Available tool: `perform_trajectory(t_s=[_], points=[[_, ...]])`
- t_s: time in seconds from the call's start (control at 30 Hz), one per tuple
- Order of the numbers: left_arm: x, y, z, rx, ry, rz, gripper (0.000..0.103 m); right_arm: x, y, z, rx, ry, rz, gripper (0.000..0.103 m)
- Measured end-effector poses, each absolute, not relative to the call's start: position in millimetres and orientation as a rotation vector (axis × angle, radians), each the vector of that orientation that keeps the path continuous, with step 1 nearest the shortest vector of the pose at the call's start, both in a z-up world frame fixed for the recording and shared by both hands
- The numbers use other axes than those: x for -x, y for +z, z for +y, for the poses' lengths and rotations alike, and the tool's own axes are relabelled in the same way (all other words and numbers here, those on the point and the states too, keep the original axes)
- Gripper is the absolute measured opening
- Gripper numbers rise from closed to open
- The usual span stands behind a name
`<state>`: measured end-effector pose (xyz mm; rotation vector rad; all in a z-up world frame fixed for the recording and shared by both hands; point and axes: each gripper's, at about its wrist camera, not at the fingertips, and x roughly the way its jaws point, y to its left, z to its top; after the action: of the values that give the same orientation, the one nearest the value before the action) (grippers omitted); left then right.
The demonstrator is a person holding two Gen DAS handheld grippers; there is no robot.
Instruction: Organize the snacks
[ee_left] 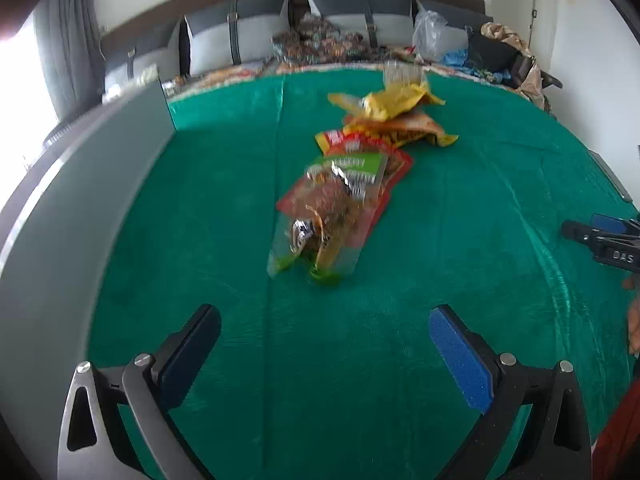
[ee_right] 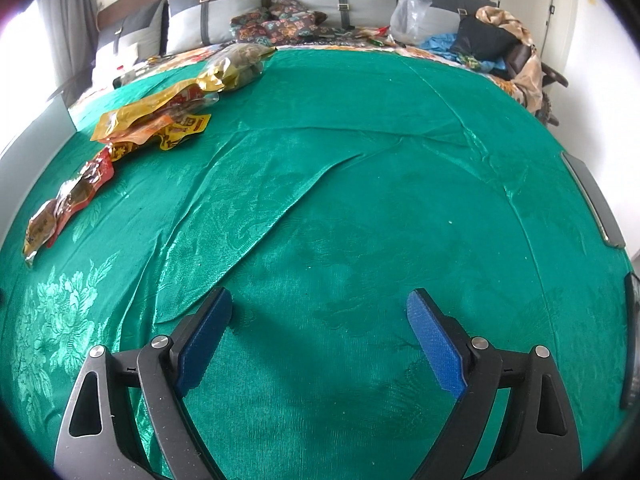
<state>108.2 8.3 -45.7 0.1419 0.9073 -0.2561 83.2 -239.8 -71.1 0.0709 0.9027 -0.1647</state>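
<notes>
Left tongs (ee_left: 324, 326) apart, nothing between the pads, over the green cloth (ee_left: 460, 208) on the bed. Snack packets (ee_left: 344, 184) lie in a loose overlapping row ahead of them, blurred. Right tongs (ee_right: 319, 306) also apart and empty above bare cloth, the packets far left.

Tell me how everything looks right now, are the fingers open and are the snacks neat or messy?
Left gripper: fingers wide open, nothing between them.
Right gripper: fingers wide open, empty.
Snack packets: lying in a loose overlapping row on the cloth, not tidied.
Yellow packet: crumpled, on top of the far end of the row.
Green cloth: spread out, wrinkled with folds.
Clear plastic bag: standing puffed up against the cushions.
</notes>
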Motion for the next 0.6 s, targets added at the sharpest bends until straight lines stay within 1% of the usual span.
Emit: perform_trajectory(t_s=[0.13,0.6], points=[[-119.5,-54.3,12.3,-0.072,-0.254,0.953,0.103,-83.1,-71.0,-239.8,-0.071,-0.165,0.903,0.091],[-117.8,-61.3,7.5,-0.116,-0.239,0.93,0.103,-82.7,-70.8,-239.7,-0.072,-0.164,0.903,0.091]])
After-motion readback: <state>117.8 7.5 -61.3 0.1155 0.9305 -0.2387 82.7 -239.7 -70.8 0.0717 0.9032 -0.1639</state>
